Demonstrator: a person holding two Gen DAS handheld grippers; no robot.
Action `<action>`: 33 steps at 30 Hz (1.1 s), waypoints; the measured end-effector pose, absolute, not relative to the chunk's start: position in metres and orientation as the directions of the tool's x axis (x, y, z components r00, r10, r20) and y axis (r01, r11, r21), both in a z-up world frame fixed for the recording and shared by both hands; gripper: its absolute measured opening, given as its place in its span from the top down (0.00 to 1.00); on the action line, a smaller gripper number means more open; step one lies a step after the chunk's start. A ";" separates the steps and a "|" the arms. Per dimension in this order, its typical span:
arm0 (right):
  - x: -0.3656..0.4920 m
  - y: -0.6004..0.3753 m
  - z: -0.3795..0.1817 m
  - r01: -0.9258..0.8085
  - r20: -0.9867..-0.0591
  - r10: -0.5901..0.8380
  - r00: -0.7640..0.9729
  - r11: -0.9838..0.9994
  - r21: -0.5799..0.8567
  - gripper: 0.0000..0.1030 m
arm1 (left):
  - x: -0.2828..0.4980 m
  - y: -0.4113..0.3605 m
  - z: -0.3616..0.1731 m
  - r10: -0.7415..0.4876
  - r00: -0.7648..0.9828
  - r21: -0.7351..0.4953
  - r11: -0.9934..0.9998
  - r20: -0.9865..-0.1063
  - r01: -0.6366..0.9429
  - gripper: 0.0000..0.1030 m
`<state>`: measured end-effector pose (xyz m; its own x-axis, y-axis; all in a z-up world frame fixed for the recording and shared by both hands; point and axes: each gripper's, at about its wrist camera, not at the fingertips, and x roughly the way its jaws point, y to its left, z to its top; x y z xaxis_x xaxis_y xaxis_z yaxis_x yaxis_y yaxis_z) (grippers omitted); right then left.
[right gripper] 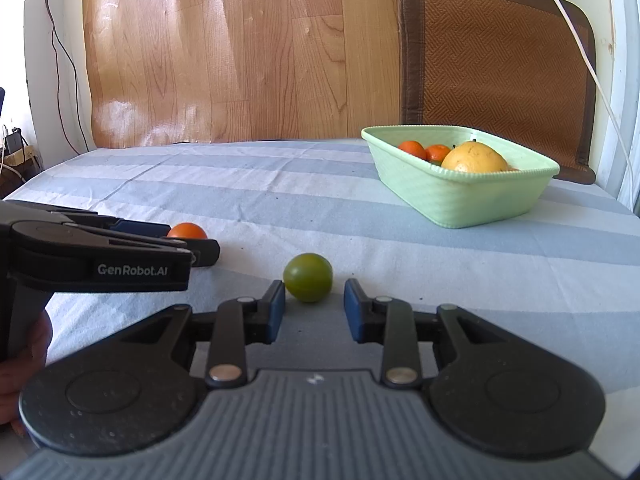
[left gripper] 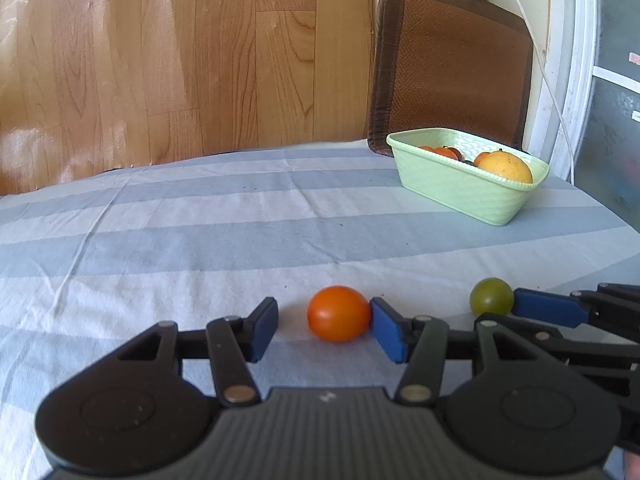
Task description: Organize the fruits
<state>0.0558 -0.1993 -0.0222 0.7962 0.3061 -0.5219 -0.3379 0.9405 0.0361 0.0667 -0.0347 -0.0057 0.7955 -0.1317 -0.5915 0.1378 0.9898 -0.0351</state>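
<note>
A small orange fruit [left gripper: 338, 313] lies on the striped cloth between the fingers of my left gripper [left gripper: 326, 330], which is open; the right pad touches it and the left pad stands apart. A small green fruit [right gripper: 308, 277] lies just ahead of my right gripper [right gripper: 314, 307], which is open with both pads a little apart from it. The green fruit also shows in the left wrist view [left gripper: 491, 296], and the orange fruit in the right wrist view [right gripper: 187, 231]. A pale green basket [right gripper: 460, 196] at the back right holds a large yellow fruit [right gripper: 474, 157] and small orange ones.
The table carries a blue and white striped cloth [left gripper: 200, 220]. A brown woven mat [right gripper: 500, 56] leans on the wall behind the basket [left gripper: 464, 192]. A white cable [right gripper: 592, 76] hangs at the right. Wood-pattern sheet covers the wall behind.
</note>
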 end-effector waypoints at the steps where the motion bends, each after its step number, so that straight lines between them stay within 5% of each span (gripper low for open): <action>1: 0.056 -0.199 -0.022 -0.338 -0.522 0.306 0.796 0.941 0.036 0.66 | 0.067 -0.035 -0.006 -0.132 0.795 -0.035 0.990 -0.591 0.138 0.50; 12: 0.054 -0.197 -0.021 -0.335 -0.520 0.300 0.800 0.942 0.028 0.57 | 0.065 -0.027 -0.005 -0.149 0.799 -0.079 0.989 -0.583 0.127 0.48; 33: 0.053 -0.205 -0.022 -0.342 -0.508 0.333 0.794 0.936 0.078 0.56 | 0.058 -0.030 -0.002 -0.196 0.806 -0.081 0.980 -0.559 0.181 0.47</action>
<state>0.0531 -0.2045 -0.0217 0.7943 0.3329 -0.5082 -0.3423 0.9363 0.0784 0.0585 -0.0300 -0.0020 0.8059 -0.1955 -0.5589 0.1814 0.9800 -0.0813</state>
